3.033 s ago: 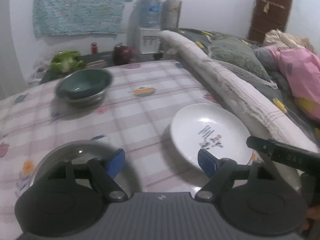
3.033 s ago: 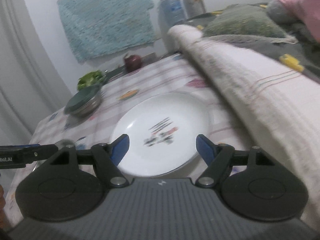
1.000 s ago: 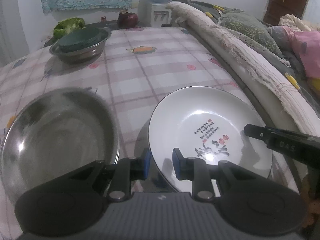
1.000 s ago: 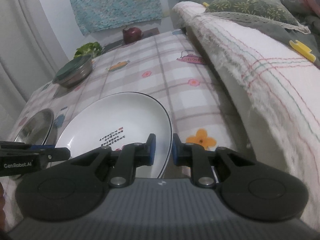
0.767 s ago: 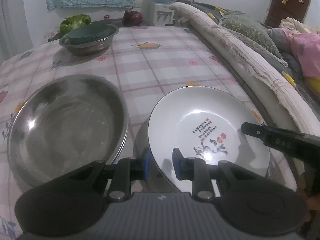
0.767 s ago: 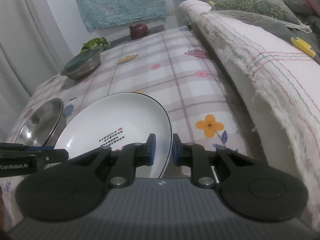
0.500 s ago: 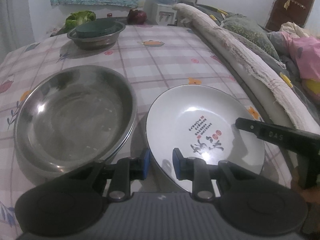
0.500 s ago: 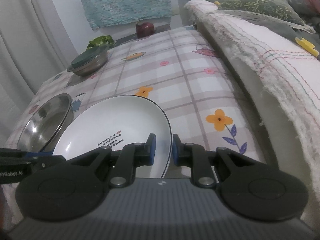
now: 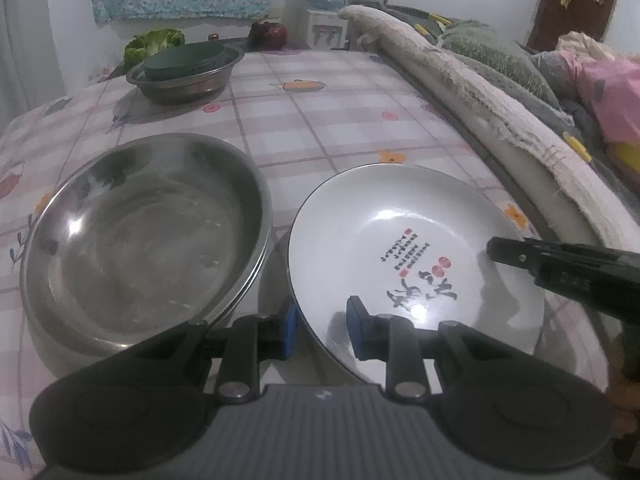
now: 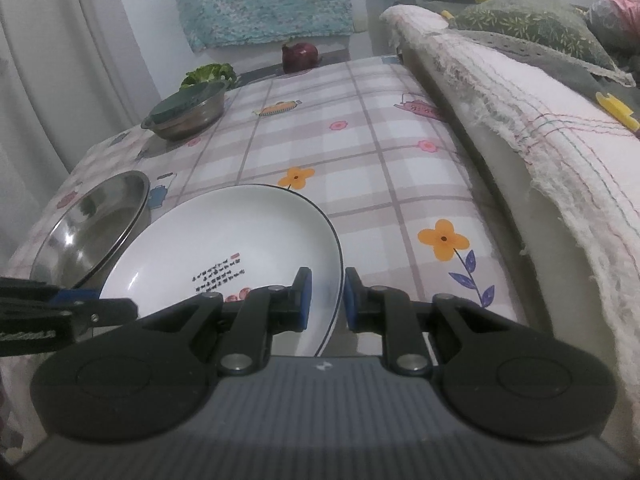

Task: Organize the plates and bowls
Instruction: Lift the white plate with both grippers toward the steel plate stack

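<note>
I am working over a table (image 9: 340, 120) under a checked, flower-printed cloth, and its right side runs along a rolled white blanket (image 9: 500, 120) that hems me in there. The far middle of the cloth lies bare between the dishes, and that is the open room I have; the near left corner drops off beside a pale curtain (image 10: 60, 80).

The big steel basin (image 9: 140, 240) sits on the near left, its rim just beside the white plate (image 9: 400, 232). Three seconds ago both tongs stood spread wide above the plate, which lay flat on the cloth; now both are pinched onto it. Over the last second the basin has slid fuller into the left view and the plate's left edge has drawn closer to it.

The plate is white with a thin dark rim line, black writing and small red stamps near its centre. It sits tilted, its near edge raised off the cloth.

My left gripper (image 9: 320, 326) pinches the plate's near left rim, one blue pad below and one on the inner face. My right gripper (image 10: 324, 300) is pressed almost together on the right rim, the dark edge line running between the pads.

Far back stands a smaller steel bowl (image 9: 188, 76) with a dark green bowl (image 9: 184, 60) nested in it.
</note>
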A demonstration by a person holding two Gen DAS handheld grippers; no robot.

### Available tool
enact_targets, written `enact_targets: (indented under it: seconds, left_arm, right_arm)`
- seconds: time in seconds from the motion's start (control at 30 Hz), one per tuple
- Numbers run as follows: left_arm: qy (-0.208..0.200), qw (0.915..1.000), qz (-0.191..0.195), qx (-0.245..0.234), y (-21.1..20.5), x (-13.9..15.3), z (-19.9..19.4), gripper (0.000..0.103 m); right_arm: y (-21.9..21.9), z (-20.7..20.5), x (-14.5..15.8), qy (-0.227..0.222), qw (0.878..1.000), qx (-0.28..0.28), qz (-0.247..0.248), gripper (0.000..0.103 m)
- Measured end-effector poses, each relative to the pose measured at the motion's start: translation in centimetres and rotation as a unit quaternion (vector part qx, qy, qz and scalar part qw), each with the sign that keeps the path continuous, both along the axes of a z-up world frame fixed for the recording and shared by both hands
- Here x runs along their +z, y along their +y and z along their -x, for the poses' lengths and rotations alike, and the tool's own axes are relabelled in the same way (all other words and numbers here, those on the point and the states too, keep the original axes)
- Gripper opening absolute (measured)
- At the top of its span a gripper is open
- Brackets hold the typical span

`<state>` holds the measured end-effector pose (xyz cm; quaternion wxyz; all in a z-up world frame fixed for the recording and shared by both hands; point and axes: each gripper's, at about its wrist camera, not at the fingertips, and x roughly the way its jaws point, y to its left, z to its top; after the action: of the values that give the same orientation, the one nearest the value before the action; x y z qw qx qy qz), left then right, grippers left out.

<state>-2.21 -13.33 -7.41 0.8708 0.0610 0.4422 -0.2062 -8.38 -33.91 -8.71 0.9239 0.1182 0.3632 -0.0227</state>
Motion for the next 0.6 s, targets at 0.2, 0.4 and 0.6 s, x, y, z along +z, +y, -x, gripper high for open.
enact_targets:
  seconds: [0.2, 0.4, 0.6]
  left_arm:
    - [-0.007, 1.0000, -0.005, 0.001, -0.38, -0.36, -0.38, 0.031]
    - [-0.014, 0.9999, 0.000, 0.002, -0.53, -0.67, -0.55, 0.034]
    - [-0.012, 0.9999, 0.005, 0.007, -0.52, -0.68, -0.57, 0.034]
  right_arm:
    - [0.30, 0.48, 0.01, 0.001, 1.000, 0.005, 0.011, 0.016]
    - [0.34, 0.52, -0.18, -0.004, 1.000, 0.006, 0.011, 0.017]
    - [0.25, 0.53, -0.38, -0.007, 1.000, 0.001, -0.001, 0.019]
